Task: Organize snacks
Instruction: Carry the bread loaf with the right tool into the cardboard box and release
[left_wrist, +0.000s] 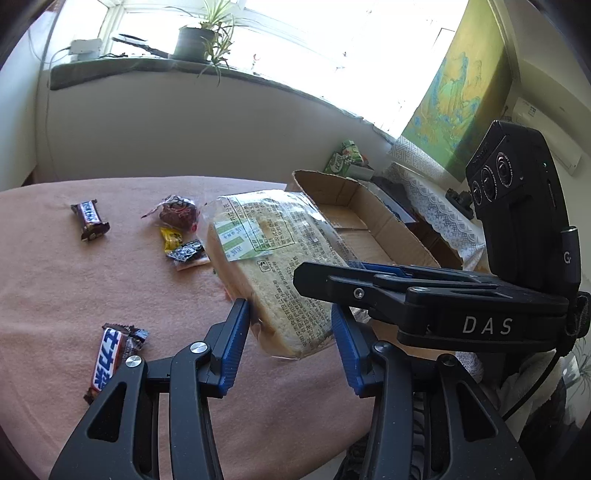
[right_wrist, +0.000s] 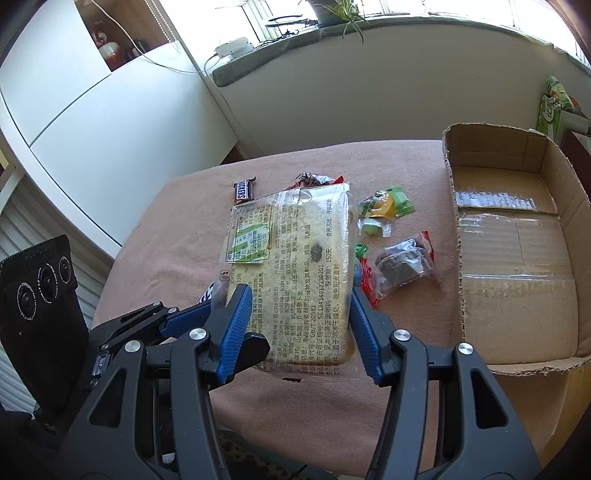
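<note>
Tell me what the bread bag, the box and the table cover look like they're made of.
Bread bag: clear glossy plastic film, going by the glare and the slices showing through the print. Box: plain brown corrugated cardboard, matte, with ragged torn edges and shiny tape strips on the floor. Table cover: soft pink fabric, probably fleece or felt, matte and slightly fuzzy.

Strong daylight pours in from the window (left_wrist: 295, 48) behind the potted plant (left_wrist: 199, 40); the panes are blown out to white in both views; the wall below the sill sits in soft shade; the bread packet (right_wrist: 295, 266) shows glare on its clear wrap; focus is sharp centrally; fisheye bending curves the sill and the cardboard box (right_wrist: 517, 240); dark vignette rings the corners.
</note>
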